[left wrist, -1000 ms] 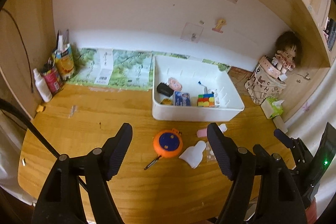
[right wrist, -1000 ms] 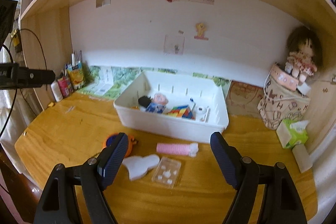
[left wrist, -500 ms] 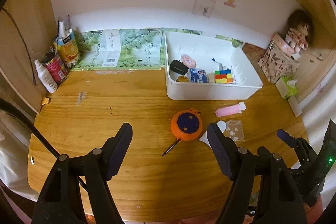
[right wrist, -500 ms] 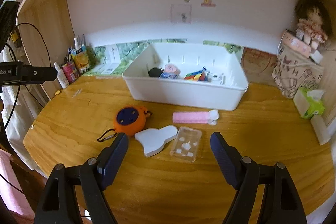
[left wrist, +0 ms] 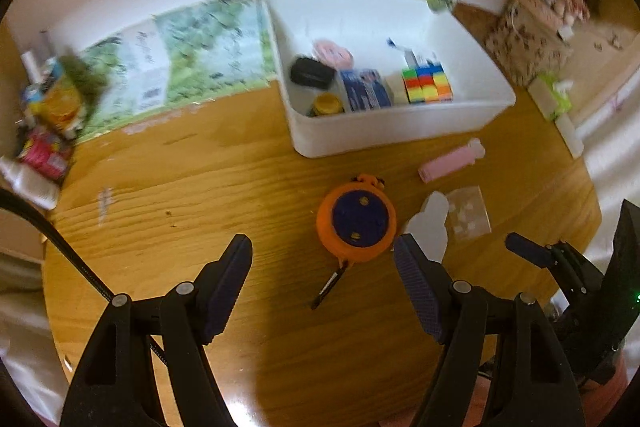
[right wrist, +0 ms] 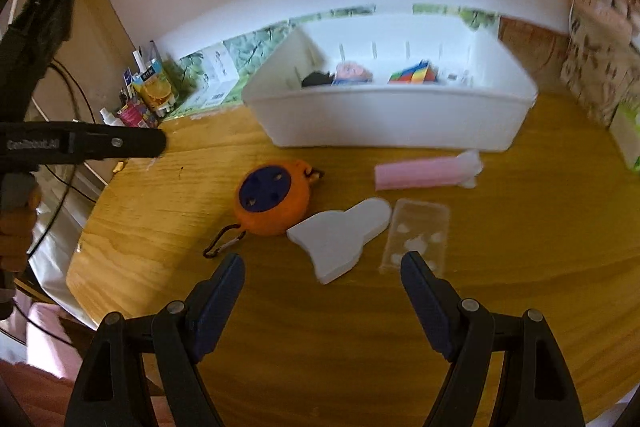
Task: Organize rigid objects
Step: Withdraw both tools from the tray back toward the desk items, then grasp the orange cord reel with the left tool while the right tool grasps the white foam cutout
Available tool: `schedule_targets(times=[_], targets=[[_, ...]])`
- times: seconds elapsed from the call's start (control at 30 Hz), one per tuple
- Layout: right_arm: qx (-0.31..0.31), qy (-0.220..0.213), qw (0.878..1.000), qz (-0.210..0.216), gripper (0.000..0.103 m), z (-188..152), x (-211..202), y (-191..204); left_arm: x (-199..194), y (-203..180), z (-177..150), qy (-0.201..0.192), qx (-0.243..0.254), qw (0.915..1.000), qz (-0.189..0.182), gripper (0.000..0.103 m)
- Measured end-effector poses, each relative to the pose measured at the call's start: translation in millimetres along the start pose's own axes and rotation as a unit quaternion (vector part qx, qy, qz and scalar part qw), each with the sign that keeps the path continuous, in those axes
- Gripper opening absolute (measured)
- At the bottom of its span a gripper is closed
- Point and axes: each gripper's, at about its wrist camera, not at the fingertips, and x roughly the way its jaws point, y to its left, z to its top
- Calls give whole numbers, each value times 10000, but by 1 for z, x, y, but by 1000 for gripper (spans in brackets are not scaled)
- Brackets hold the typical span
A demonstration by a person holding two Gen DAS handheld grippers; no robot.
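A white bin [left wrist: 400, 135] [right wrist: 384, 123] at the back of the wooden desk holds a colour cube [left wrist: 427, 83], a blue box, a black item and others. In front of it lie an orange round reel with a blue face [left wrist: 356, 223] [right wrist: 274, 203], a white flat bottle-shaped piece [left wrist: 430, 223] [right wrist: 340, 235], a pink tube [left wrist: 450, 161] [right wrist: 424, 173] and a clear packet [left wrist: 468, 213] [right wrist: 416, 235]. My left gripper [left wrist: 322, 263] is open and empty, just short of the reel. My right gripper [right wrist: 322, 279] is open and empty, just short of the white piece.
Bottles and cartons [left wrist: 44, 123] [right wrist: 148, 99] stand at the back left corner. A patterned bag with a doll [left wrist: 536, 39] and a tissue pack [left wrist: 556, 95] stand at the right. A green printed sheet [left wrist: 180, 59] lies against the wall.
Both grippers have moved forward and tilted down toward the loose objects on the desk, which now look larger and closer. Both stay open.
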Motion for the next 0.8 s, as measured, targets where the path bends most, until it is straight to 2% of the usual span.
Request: schedule_targets(times=[0.17, 0.37, 0.53, 0.8], targets=[[374, 353, 9986, 83, 81, 2, 22, -3, 33, -8, 11, 574, 279, 9977, -209, 77], [521, 578, 9969, -74, 81, 5, 41, -1, 70, -17, 22, 1222, 554, 9901, -417, 79], [687, 682, 9950, -235, 81, 8, 51, -4, 90, -21, 28, 1592, 672, 9832, -587, 81], [365, 733, 9948, -611, 81, 12, 66, 4, 119, -32, 38, 1955, 829, 9746, -710, 82]])
